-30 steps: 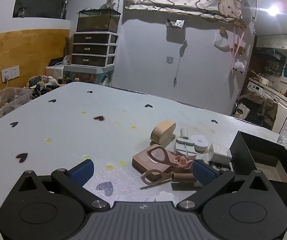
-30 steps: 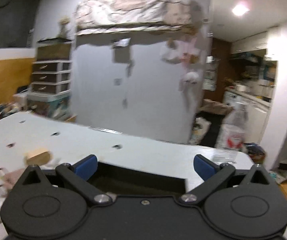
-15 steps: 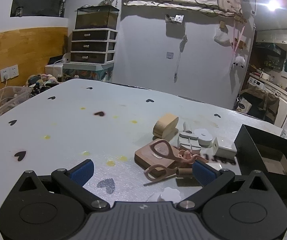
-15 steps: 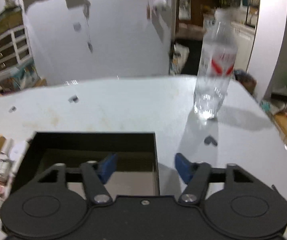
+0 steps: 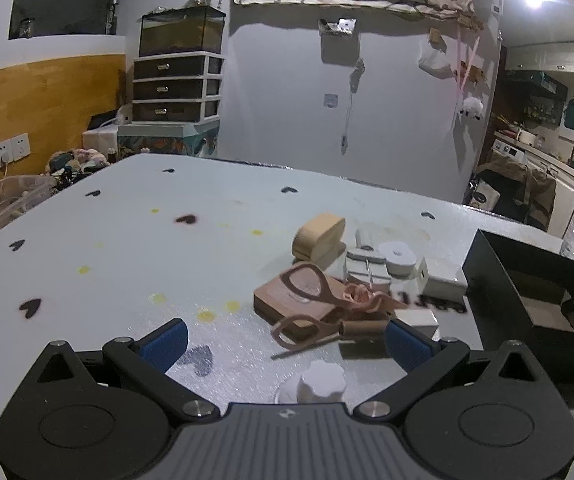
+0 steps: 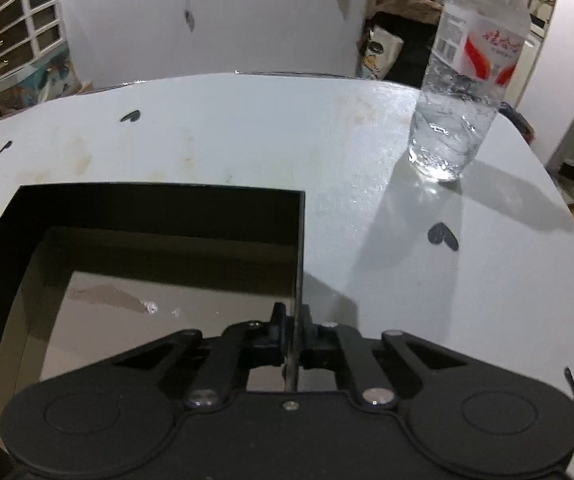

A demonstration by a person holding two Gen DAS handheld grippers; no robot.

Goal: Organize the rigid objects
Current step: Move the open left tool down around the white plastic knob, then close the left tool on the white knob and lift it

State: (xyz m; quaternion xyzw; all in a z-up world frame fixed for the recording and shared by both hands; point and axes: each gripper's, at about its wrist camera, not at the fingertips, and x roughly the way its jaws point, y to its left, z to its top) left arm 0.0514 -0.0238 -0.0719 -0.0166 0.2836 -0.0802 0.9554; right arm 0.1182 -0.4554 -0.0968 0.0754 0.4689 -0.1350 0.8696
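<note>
A black open box [image 6: 159, 194] with a bare brown floor lies on the pale table. My right gripper [image 6: 293, 314] points down at it, jaws closing tight on its thin right wall, which is pinched between the pads. The left wrist view shows the same box [image 5: 499, 256] at the right. My left gripper [image 5: 285, 338] hovers open just short of a pile: pink scissors [image 5: 311, 300] on a brown block [image 5: 275, 300], a heart-shaped wooden box [image 5: 319, 236], small white parts [image 5: 397, 254] and a white charger [image 5: 443, 280]. A white scalloped piece [image 5: 321, 384] lies between its fingers.
A clear water bottle [image 6: 467, 80] stands on the table to the right of the box. A transparent bin [image 5: 3, 204] sits off the table's left edge. The table top [image 5: 127, 248] has dark heart marks and yellow spots.
My right gripper dropped and tilted down over the box, and its jaws went from wide open to closed on the box's right wall. The left view has barely shifted.
</note>
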